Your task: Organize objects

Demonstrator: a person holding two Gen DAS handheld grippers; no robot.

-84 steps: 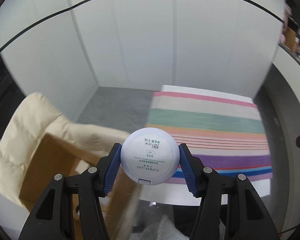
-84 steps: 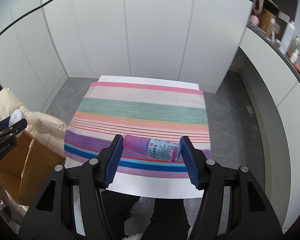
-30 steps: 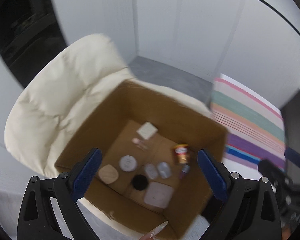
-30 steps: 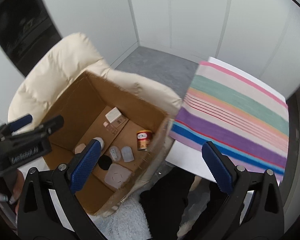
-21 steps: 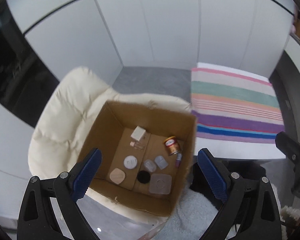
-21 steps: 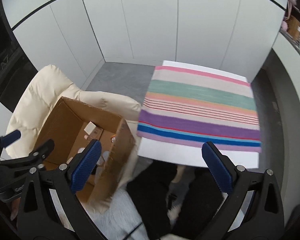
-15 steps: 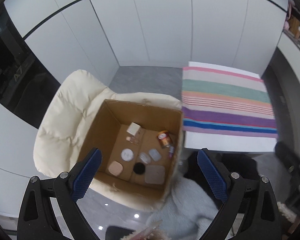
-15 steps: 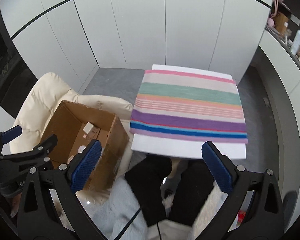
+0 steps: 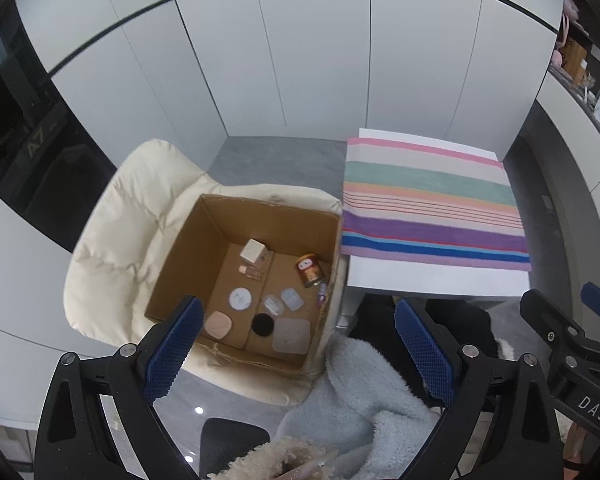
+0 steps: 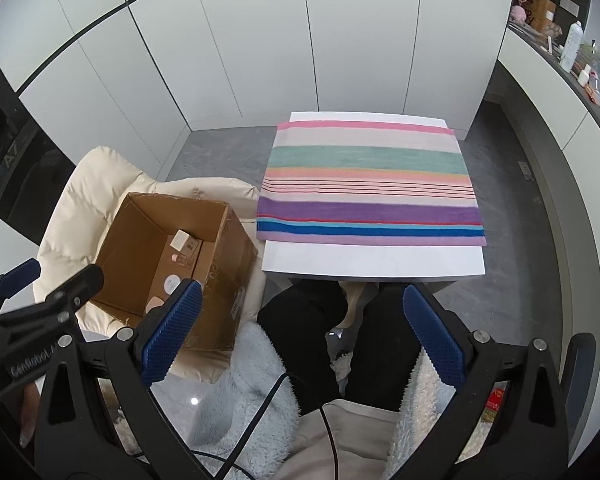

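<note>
An open cardboard box (image 9: pixel 204 248) stands on a cream padded chair (image 9: pixel 128 220), left of the table. In it lie several small objects: a round white compact (image 9: pixel 240 298), a red-brown can (image 9: pixel 310 270), a small pink bottle (image 9: pixel 322 293), a cream cube box (image 9: pixel 253 249), a black disc (image 9: pixel 263 324) and a grey square case (image 9: pixel 291 335). My left gripper (image 9: pixel 296 342) is open and empty, high above the box. My right gripper (image 10: pixel 300 328) is open and empty, above the person's lap. The box also shows in the right wrist view (image 10: pixel 140 240).
A white table (image 10: pixel 372 262) with a striped cloth (image 10: pixel 368 188) stands to the right of the chair. White cabinet walls run behind. The person's legs in black trousers (image 10: pixel 320 320) and a fluffy light-blue garment (image 9: pixel 364 392) are below. A counter with bottles (image 10: pixel 572 44) runs at right.
Both grippers let go of the white compact and the pink bottle, which now lie in the box. Both have since pulled up and back, so the box and table look smaller.
</note>
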